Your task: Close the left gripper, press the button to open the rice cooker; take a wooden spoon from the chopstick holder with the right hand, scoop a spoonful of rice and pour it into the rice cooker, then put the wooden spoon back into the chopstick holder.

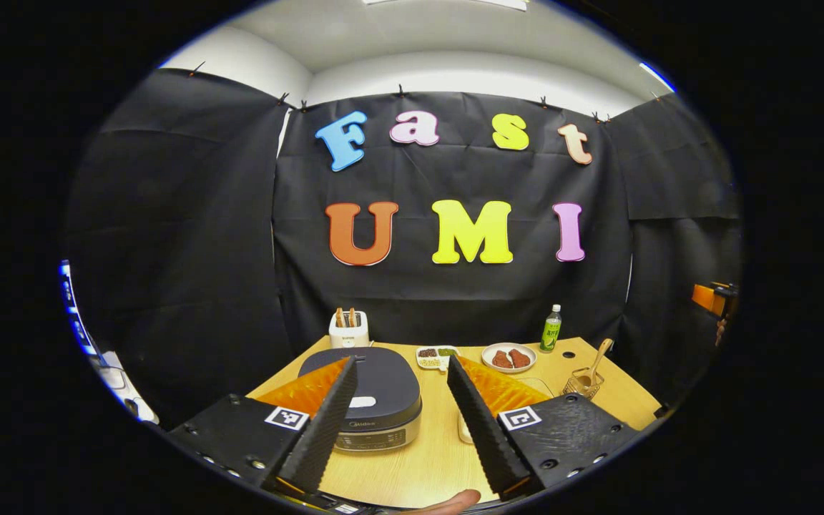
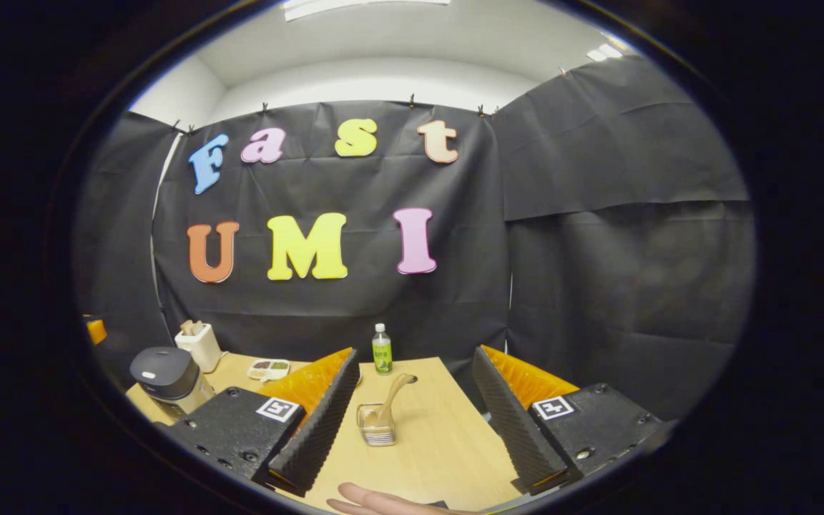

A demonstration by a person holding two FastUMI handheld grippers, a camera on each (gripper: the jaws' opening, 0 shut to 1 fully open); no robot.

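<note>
The table is pale wood with a fine grain. The rice cooker has a dark grey lid over a silver band. The toaster behind it is cream-white. The bottle is green with a white cap. The plate is white under reddish-brown pieces. The spoon is light wood.
</note>
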